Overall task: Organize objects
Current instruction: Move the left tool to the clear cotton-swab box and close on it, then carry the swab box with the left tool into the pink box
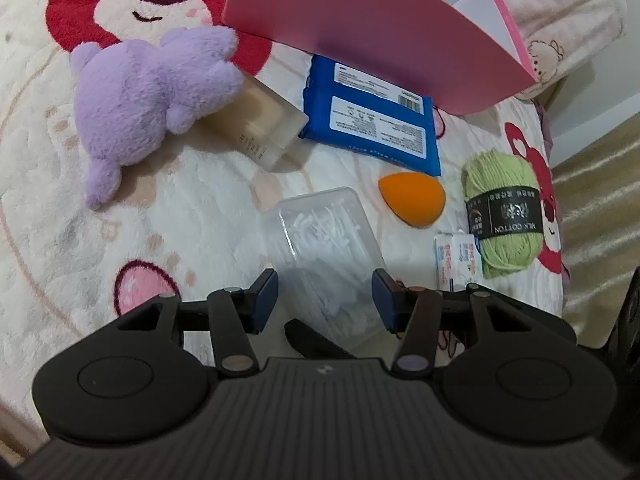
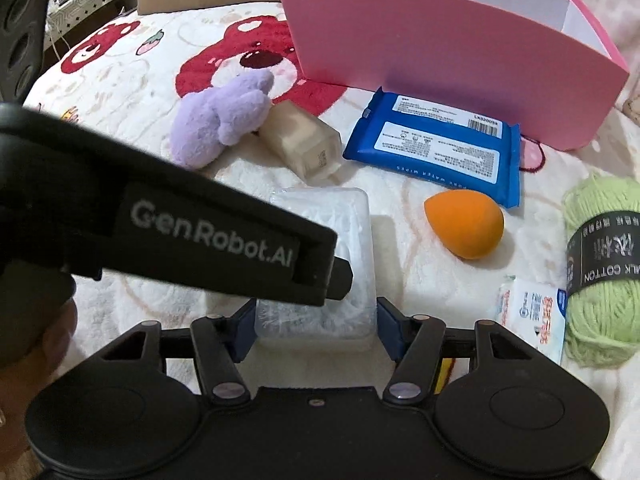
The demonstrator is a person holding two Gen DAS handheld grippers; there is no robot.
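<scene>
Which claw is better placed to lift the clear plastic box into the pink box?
Probably the right claw: its blue pads sit against both sides of the clear plastic box. The left claw straddles the same box's other end, pads apparently off its walls. The pink box stands open beyond.

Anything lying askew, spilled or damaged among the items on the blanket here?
Nothing spilled or broken. The beige bottle lies on its side with the purple plush toy draped over one end. Oddest is that both claws sit at the same clear floss-pick box: right claw around its near end, left claw across it.
</scene>
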